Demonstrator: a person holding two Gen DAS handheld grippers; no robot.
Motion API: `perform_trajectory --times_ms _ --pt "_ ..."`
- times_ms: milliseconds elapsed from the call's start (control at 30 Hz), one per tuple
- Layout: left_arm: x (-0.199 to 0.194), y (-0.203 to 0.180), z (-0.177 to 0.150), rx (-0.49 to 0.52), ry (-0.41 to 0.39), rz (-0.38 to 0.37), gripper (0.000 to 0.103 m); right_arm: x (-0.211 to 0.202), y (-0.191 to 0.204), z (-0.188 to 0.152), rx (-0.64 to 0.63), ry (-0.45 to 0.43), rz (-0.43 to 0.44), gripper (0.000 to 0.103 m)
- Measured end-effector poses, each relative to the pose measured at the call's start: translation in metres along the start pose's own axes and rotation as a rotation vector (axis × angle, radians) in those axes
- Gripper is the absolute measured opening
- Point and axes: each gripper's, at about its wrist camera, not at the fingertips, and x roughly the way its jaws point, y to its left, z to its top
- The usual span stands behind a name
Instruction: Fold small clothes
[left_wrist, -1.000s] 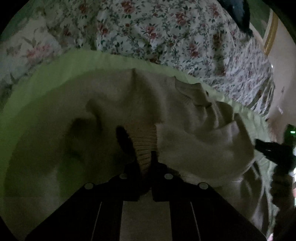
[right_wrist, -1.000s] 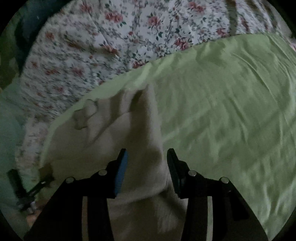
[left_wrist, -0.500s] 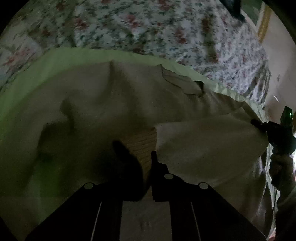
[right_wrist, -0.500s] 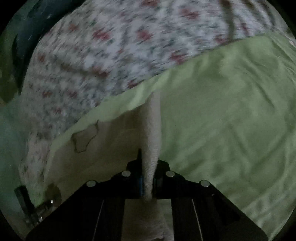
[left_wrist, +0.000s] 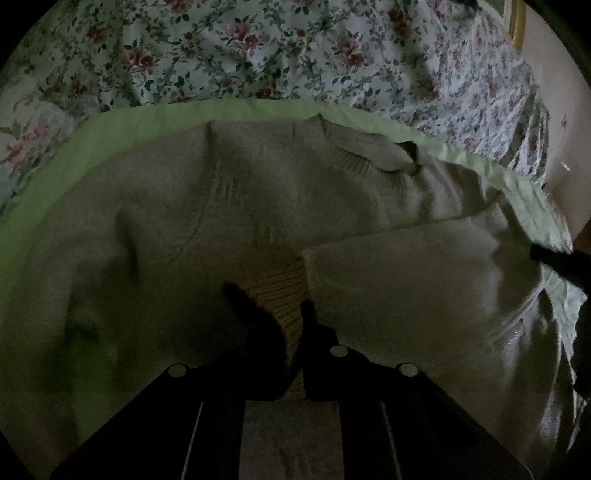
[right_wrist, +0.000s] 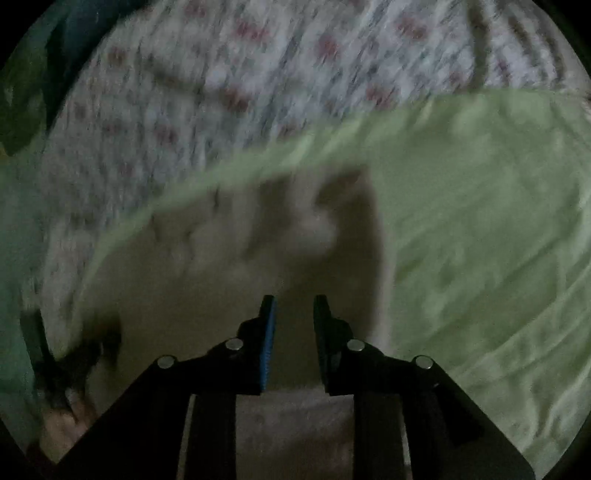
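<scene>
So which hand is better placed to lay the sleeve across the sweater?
Left. The left gripper is shut on the ribbed cuff, with the sleeve already crossing the sweater. The right gripper has its jaws opening, gripping nothing.

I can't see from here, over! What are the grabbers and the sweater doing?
Left gripper shut on sleeve cuff. Right gripper opening, nothing pinched. Sweater flat on green sheet. Nothing in the way.
</scene>
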Motion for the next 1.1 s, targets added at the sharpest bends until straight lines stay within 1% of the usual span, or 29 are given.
perform_trajectory --times_ms 33,67,100,167,200,233,267,300,333,367,400,433,500,567,633,700,767,867,933,1067,1100 --pt "-0.001 0.003 -0.001 -0.004 0.010 0.007 0.015 0.008 -0.007 -0.005 0.001 0.033 -0.067 0.021" --pt "-0.003 0.006 -0.002 -0.009 0.013 0.011 0.016 0.012 -0.014 -0.006 0.009 0.039 -0.108 0.019" --pt "-0.007 0.010 -0.004 -0.015 0.016 0.019 0.020 0.010 -0.027 -0.008 0.050 0.030 -0.123 0.017" --pt "-0.021 0.019 -0.009 -0.027 0.026 0.037 0.022 -0.003 -0.039 -0.010 0.134 0.003 -0.092 0.021" --pt "-0.030 0.024 -0.012 -0.038 0.028 0.033 0.022 -0.013 -0.037 -0.011 0.145 -0.016 -0.087 0.021" --pt "-0.044 0.031 -0.018 -0.059 0.034 0.013 0.025 -0.021 -0.032 -0.014 0.136 -0.030 -0.080 0.024" --pt "-0.054 0.036 -0.023 -0.072 0.033 -0.002 0.027 -0.028 -0.026 -0.019 0.122 -0.038 -0.058 0.025" --pt "-0.067 0.041 -0.029 -0.084 0.026 -0.012 0.031 -0.033 -0.019 -0.024 0.111 -0.037 -0.026 0.030" --pt "-0.085 0.048 -0.040 -0.095 0.014 -0.013 0.038 -0.041 -0.011 -0.031 0.099 -0.033 0.008 0.035" --pt "-0.097 0.052 -0.047 -0.101 0.005 -0.009 0.043 -0.047 -0.003 -0.038 0.087 -0.028 0.033 0.038" --pt "-0.111 0.058 -0.055 -0.109 -0.007 -0.002 0.052 -0.053 0.008 -0.048 0.070 -0.021 0.055 0.041" --pt "-0.130 0.066 -0.068 -0.117 -0.020 0.016 0.056 -0.059 0.017 -0.057 0.055 -0.018 0.075 0.042" --pt "-0.154 0.079 -0.085 -0.130 -0.031 0.042 0.058 -0.063 0.042 -0.075 0.031 -0.002 0.122 0.043" --pt "-0.179 0.098 -0.107 -0.156 -0.031 0.074 0.064 -0.069 0.052 -0.096 0.021 0.014 0.154 0.044" --pt "-0.197 0.116 -0.126 -0.181 -0.023 0.104 0.073 -0.075 0.063 -0.120 0.015 0.042 0.178 0.045" --pt "-0.211 0.135 -0.146 -0.212 -0.009 0.140 0.076 -0.076 0.068 -0.140 0.021 0.074 0.189 0.045" --pt "-0.217 0.150 -0.162 -0.242 0.010 0.156 0.076 -0.078 0.069 -0.155 0.023 0.095 0.196 0.045" --pt "-0.217 0.167 -0.181 -0.290 0.055 0.124 0.077 -0.081 0.075 -0.172 0.023 0.123 0.197 0.045" --pt "-0.212 0.172 -0.189 -0.305 0.077 0.096 0.078 -0.085 0.080 -0.179 0.012 0.130 0.201 0.045" --pt "-0.196 0.172 -0.196 -0.320 0.119 0.054 0.077 -0.092 0.089 -0.184 0.000 0.125 0.202 0.045" --pt "-0.193 0.172 -0.198 -0.321 0.123 0.046 0.076 -0.094 0.091 -0.184 -0.003 0.122 0.198 0.045"
